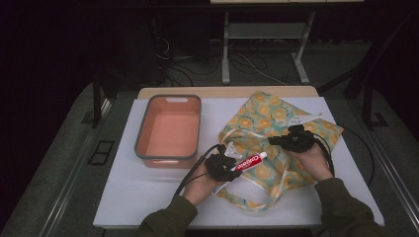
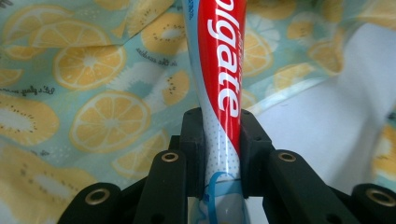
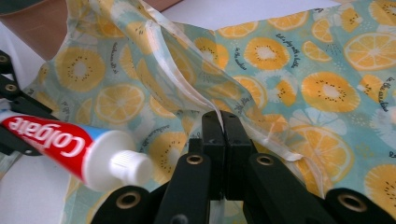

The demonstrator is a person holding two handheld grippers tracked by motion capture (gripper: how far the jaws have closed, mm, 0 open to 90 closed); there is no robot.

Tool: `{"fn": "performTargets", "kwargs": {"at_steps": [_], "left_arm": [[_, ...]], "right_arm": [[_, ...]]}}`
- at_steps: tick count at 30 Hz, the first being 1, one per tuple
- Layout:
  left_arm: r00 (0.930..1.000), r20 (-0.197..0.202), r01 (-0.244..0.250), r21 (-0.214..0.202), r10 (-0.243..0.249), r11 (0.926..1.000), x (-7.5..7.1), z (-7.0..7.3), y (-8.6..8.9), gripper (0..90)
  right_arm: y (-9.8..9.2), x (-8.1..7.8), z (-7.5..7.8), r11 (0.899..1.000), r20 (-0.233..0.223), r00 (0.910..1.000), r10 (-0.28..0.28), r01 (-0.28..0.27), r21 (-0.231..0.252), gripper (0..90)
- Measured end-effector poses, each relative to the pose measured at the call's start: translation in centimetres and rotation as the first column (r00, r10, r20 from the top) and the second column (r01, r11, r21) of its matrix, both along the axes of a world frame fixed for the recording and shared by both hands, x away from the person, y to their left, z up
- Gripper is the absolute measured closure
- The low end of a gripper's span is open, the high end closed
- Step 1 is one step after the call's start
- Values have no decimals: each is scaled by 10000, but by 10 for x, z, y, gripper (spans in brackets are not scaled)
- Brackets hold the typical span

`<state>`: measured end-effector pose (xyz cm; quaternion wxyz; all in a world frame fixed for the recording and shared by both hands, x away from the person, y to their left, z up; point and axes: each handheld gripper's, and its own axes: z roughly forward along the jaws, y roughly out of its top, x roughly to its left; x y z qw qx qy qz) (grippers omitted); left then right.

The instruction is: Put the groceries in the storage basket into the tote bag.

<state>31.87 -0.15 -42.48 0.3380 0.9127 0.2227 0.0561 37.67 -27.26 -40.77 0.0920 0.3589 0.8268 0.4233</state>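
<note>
The orange bin (image 1: 169, 129) on the desk (image 1: 148, 197) sits empty. Left tongs (image 1: 228, 168) clamp a toothpaste tube (image 1: 248, 161) beside the fruit-print bag (image 1: 276, 116). Right tongs (image 1: 286, 140) pinch the bag's rim.

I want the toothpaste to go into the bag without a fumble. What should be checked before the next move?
1. Left gripper clamped on the toothpaste: ok, jaws squeeze the tube's tail end.
2. Cap on the tube: ok, white cap in place in the right gripper view.
3. Right gripper holding the bag edge: ok, jaws shut on the trim.
4. Bag mouth open enough: cannot tell, fabric is lifted but the opening is not clearly seen.
5. Cap pointing toward the bag: ok.
</note>
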Motion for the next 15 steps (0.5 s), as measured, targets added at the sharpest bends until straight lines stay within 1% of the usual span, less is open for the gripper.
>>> {"fn": "performTargets", "kwargs": {"at_steps": [2,4,6,9,12,15], "left_arm": [[10000,-38,-47,-33,47,10000,2,-2,-3,748],[10000,-19,-60,76,60,10000,5,-3,-6,747],[10000,-19,-85,97,85,9999,7,-5,-11,747],[9999,-31,-118,-1,118,9999,12,-6,-17,746],[10000,-19,-81,133,81,9999,16,-6,-23,747],[9999,-29,-112,22,112,9999,20,-7,-29,746]], "right_arm": [[1,0,0,10000,-8,10000,15,-15,7,893],[1,0,0,10000,6,10000,37,-37,-8,893],[2,0,-1,10000,-8,10000,45,-45,-21,893],[2,0,-1,10000,-4,10000,55,-55,-26,893],[2,0,-1,10000,24,10000,13,-13,-20,893],[0,0,1,10000,100,9999,-8,7,57,893]]}}
